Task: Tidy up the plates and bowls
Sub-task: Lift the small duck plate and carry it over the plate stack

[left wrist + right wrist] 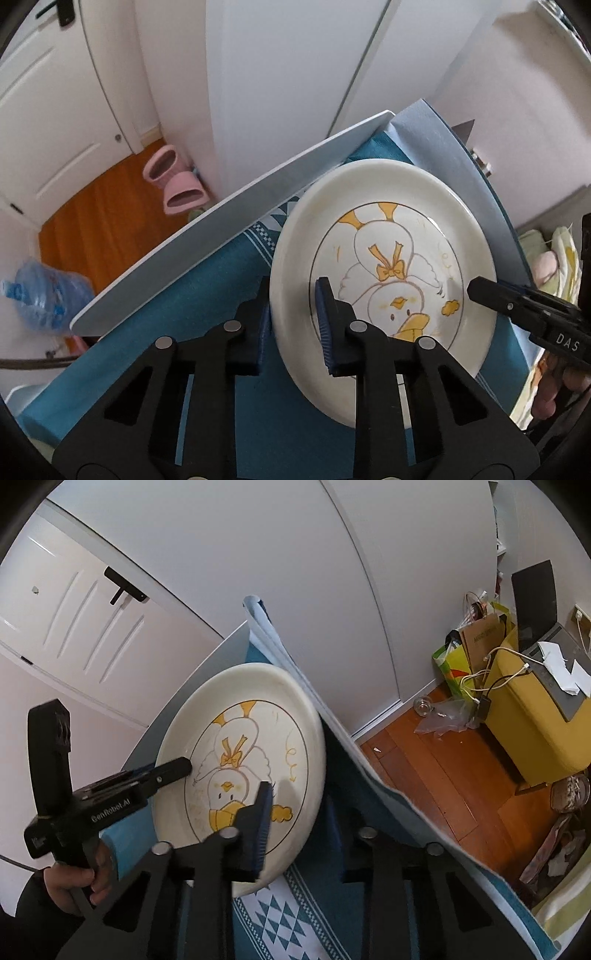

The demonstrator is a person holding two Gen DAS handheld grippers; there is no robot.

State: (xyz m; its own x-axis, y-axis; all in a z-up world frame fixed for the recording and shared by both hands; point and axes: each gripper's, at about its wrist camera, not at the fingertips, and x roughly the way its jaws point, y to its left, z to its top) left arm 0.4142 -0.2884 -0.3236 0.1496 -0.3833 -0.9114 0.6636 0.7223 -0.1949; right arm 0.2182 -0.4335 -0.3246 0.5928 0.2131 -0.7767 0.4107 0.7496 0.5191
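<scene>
The duck-print plate lies on a teal patterned cloth. The left gripper pinches its near rim, jaws narrow, one pad on each face. The right gripper clamps the opposite rim the same way.

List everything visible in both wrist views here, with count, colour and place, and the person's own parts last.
Round cream ceramic plate with yellow duck drawing: one, on the cloth, rim pinched from both sides.
Blue patterned tablecloth: one, teal and white, under the plate.
White tabletop: one, edge bare beyond the cloth.
Pink slippers: two, on the wooden floor by the door.
Blue water jug: one, on the floor.
Yellow box: one, on the floor at right.
Paper bag: one, brown, beside the box.
Left tool: black, shut on the plate rim.
Right tool: black, shut on the opposite rim.
Hand: one, holding the left tool.
</scene>
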